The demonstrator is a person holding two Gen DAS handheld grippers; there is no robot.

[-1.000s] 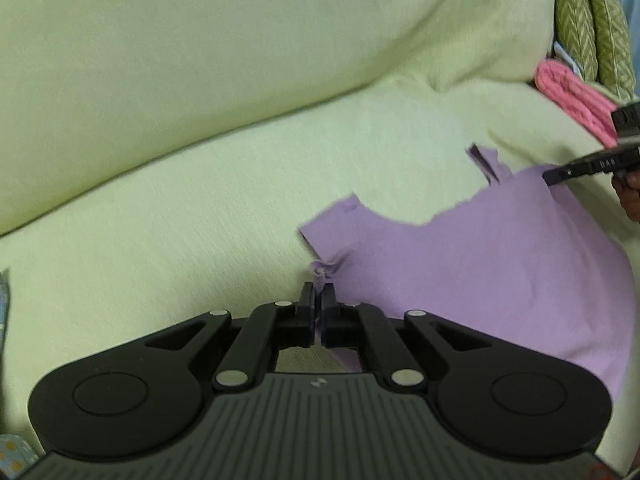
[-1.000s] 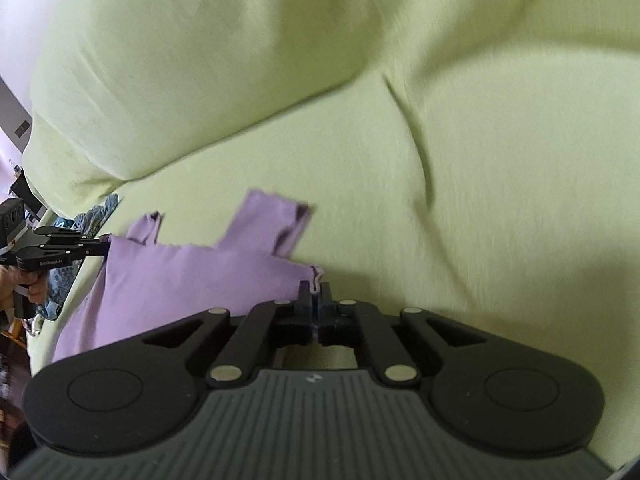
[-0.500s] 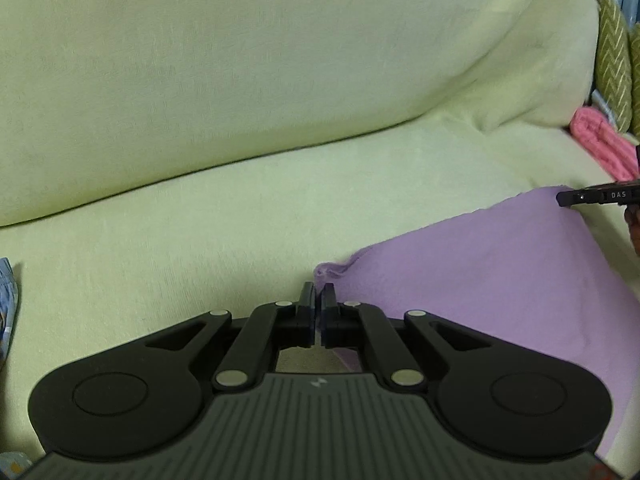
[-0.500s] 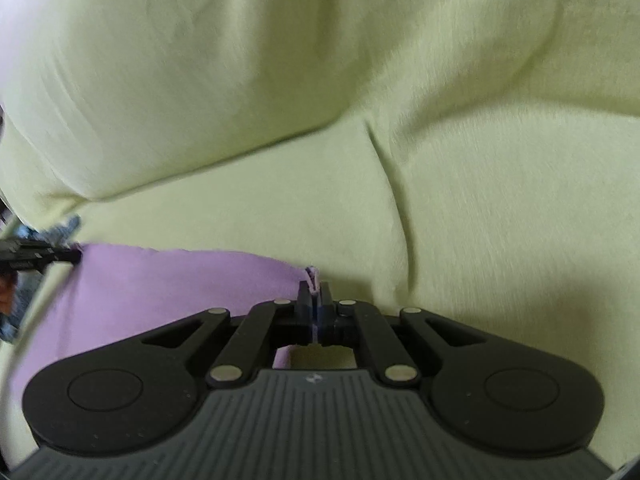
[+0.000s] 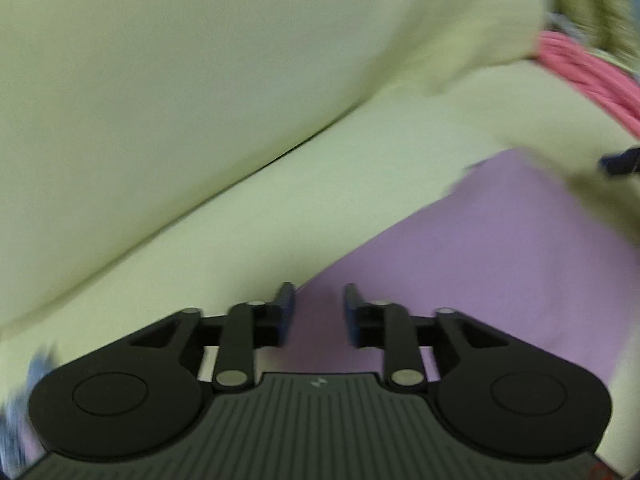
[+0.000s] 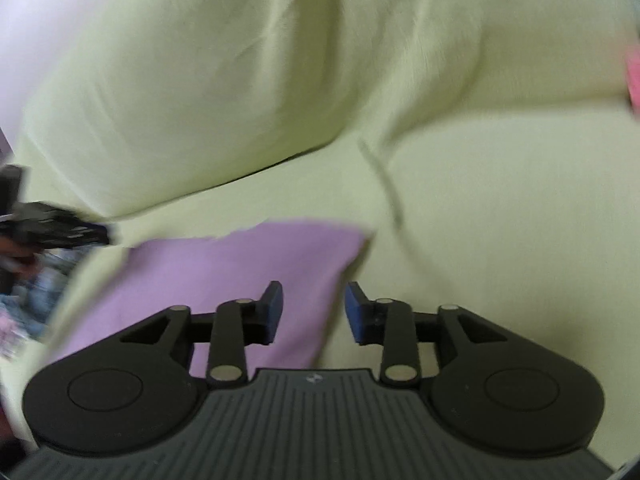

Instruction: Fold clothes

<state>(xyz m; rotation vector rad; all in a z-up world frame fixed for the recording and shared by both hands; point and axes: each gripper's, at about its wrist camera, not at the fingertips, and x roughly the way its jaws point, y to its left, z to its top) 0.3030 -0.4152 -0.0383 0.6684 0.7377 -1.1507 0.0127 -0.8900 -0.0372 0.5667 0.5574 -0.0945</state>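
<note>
1. Left gripper (image 5: 316, 312): jaws spread and opening, nothing pinched. The shirt (image 5: 480, 264) is seen past and below the gap, its left edge running close by the left jaw; cloth not pressed by either pad.
2. Right gripper (image 6: 312, 312): jaws likewise spread and opening, empty. The shirt's right edge runs under the gap; most of the cloth lies ahead of and to the left-jaw side.
3. Shirt is laid flat on the sofa (image 6: 480, 240) seat, approx. a folded rectangle w/ a straight far edge. Frames are motion-blurred, so fine creases can't be told.
4. Handling, judged: thin, light, soft knit; no stiffness, so it will sag and drape wherever it is not supported. Likely clings a bit to the sofa cover, so dragging could undo the fold.
5. Hold points, judged: two corners of one edge are best taken together, one per gripper, pinched through all layers, then lifted evenly.
6. A pink cloth (image 5: 580, 68) is seen far ahead to the right-jaw side in the left view, well apart.
</note>
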